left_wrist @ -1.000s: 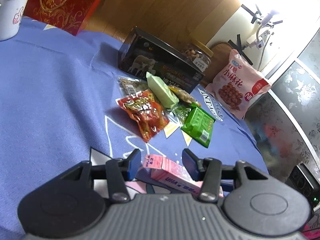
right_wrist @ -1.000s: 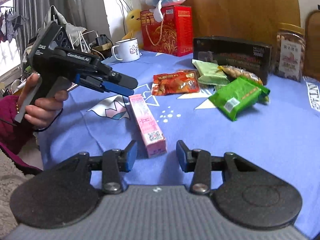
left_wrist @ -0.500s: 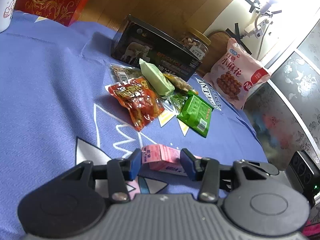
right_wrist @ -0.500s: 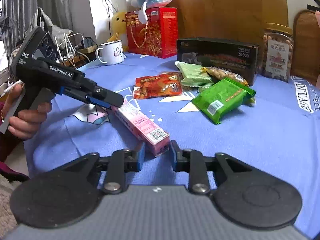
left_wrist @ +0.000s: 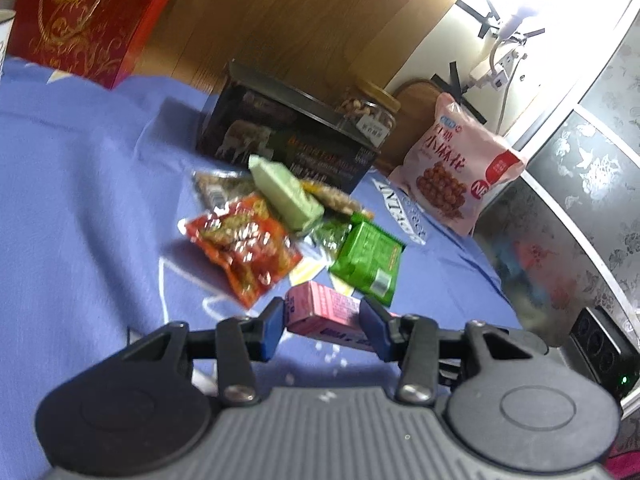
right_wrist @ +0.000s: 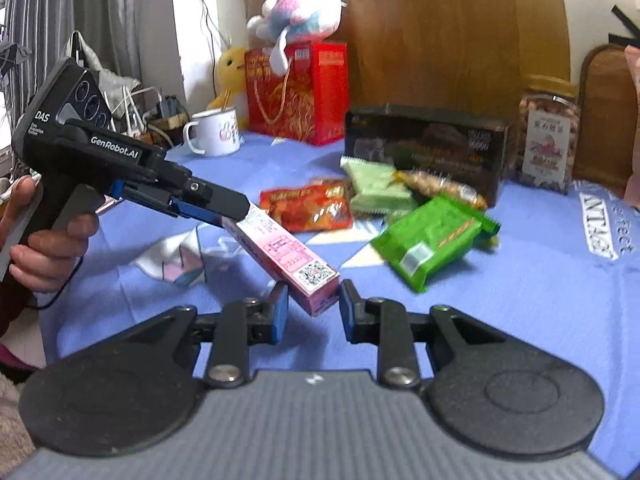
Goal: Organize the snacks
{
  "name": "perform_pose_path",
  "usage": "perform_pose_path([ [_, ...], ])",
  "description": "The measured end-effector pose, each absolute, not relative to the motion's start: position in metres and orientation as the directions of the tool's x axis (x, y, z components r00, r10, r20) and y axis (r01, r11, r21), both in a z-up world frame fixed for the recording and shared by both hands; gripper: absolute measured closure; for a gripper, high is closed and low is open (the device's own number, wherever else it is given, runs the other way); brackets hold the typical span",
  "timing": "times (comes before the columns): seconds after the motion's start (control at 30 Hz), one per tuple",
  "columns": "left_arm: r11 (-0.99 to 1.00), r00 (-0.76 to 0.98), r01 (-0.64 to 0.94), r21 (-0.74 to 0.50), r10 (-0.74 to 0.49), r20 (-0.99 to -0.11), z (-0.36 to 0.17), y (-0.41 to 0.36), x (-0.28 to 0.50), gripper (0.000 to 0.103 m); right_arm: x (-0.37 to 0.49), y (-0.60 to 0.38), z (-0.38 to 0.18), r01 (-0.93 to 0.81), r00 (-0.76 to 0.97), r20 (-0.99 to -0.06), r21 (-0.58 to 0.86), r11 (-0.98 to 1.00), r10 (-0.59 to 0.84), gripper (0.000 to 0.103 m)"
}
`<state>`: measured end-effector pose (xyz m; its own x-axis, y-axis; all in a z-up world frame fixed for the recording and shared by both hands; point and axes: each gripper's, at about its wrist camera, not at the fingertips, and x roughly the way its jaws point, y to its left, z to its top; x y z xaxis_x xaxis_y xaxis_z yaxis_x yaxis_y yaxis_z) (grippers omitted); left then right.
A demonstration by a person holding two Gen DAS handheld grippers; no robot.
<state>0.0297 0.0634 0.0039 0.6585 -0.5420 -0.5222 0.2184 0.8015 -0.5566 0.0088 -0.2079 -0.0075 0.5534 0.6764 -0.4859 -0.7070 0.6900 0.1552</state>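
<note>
A long pink snack box (right_wrist: 286, 254) hangs in the air above the blue tablecloth (right_wrist: 540, 300). My left gripper (left_wrist: 324, 330) is shut on its far end; the box (left_wrist: 320, 312) lies crosswise between the blue pads. My right gripper (right_wrist: 312, 308) is open, its fingers on either side of the box's near end, not pressing it. Loose snacks lie in a pile: a red packet (right_wrist: 308, 210), a pale green packet (right_wrist: 376, 190), a bright green packet (right_wrist: 432, 240) and a nut packet (right_wrist: 440, 190).
A black tin box (right_wrist: 424, 148), a nut jar (right_wrist: 548, 148) and a pink snack bag (left_wrist: 456, 168) stand at the back. A red gift bag (right_wrist: 296, 92) with a plush toy (right_wrist: 300, 16) and a white mug (right_wrist: 212, 134) sit at the back left.
The left gripper closed on the pink box and lifted it off the cloth. The right gripper, which had closed on the box's near end, has opened.
</note>
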Motion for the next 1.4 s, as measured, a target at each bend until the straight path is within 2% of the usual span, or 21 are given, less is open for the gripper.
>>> perform_pose_path([
  [0.43, 0.809, 0.677, 0.233, -0.539, -0.533, -0.507, 0.02, 0.055, 0.062, 0.061, 0.034, -0.212, 0.001, -0.689, 0.602, -0.447, 0.127, 0.713, 0.662, 0.073],
  [0.97, 0.805, 0.672, 0.223, -0.549, -0.536, -0.512, 0.018, 0.054, 0.085, 0.061, 0.053, -0.214, -0.001, -0.678, 0.614, -0.441, 0.13, 0.724, 0.654, 0.073],
  [1.4, 0.805, 0.701, 0.263, -0.532, -0.539, -0.468, 0.046, 0.051, 0.115, 0.061, 0.08, -0.216, 0.021, -0.672, 0.661, -0.385, 0.078, 0.736, 0.644, 0.073],
])
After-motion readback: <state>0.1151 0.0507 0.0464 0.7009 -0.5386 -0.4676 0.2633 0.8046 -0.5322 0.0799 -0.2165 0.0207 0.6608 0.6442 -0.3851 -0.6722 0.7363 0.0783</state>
